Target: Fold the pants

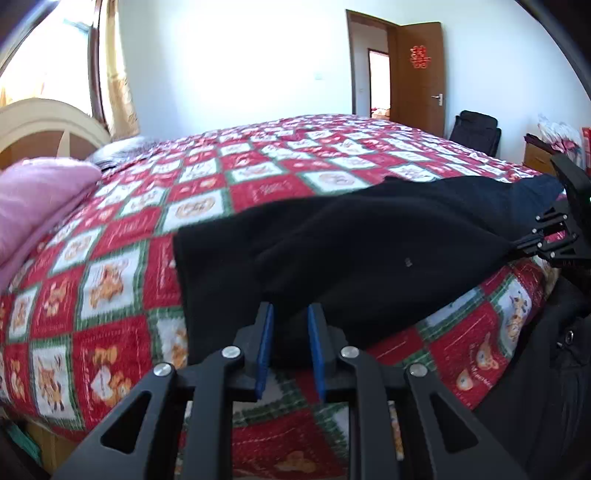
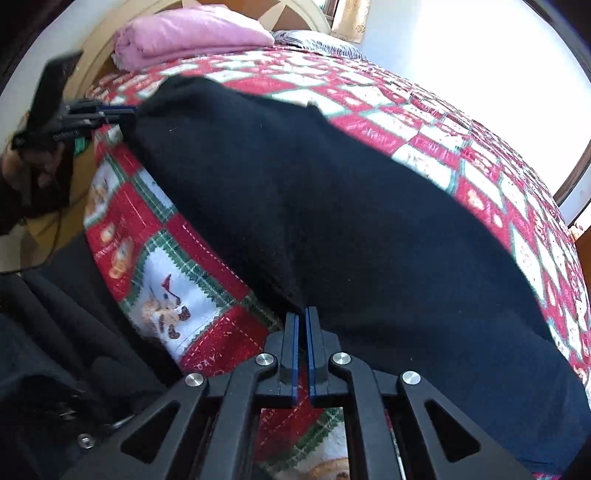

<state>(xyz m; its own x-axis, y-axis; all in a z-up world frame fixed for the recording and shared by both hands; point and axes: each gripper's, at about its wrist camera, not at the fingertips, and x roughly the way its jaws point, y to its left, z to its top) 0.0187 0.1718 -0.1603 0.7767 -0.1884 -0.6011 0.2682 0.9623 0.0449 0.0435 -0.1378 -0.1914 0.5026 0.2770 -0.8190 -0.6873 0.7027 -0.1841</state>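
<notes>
Black pants (image 1: 369, 240) (image 2: 332, 203) lie flat across the near side of a bed with a red, white and green patchwork quilt (image 1: 147, 221) (image 2: 406, 122). My left gripper (image 1: 291, 308) (image 2: 127, 112) is at one end of the pants. Its blue pads stand a little apart with black cloth between them, and they do not look pressed on it. My right gripper (image 2: 303, 312) (image 1: 515, 245) is at the other end, pads nearly together and pinching the pants' near edge, which is drawn into a point.
A folded pink blanket (image 1: 40, 199) (image 2: 192, 33) rests by the cream headboard (image 1: 48, 118). An open brown door (image 1: 421, 74) and a black bag (image 1: 476, 133) are beyond the bed. The person's dark clothing (image 2: 55, 332) is close to the bed's near edge.
</notes>
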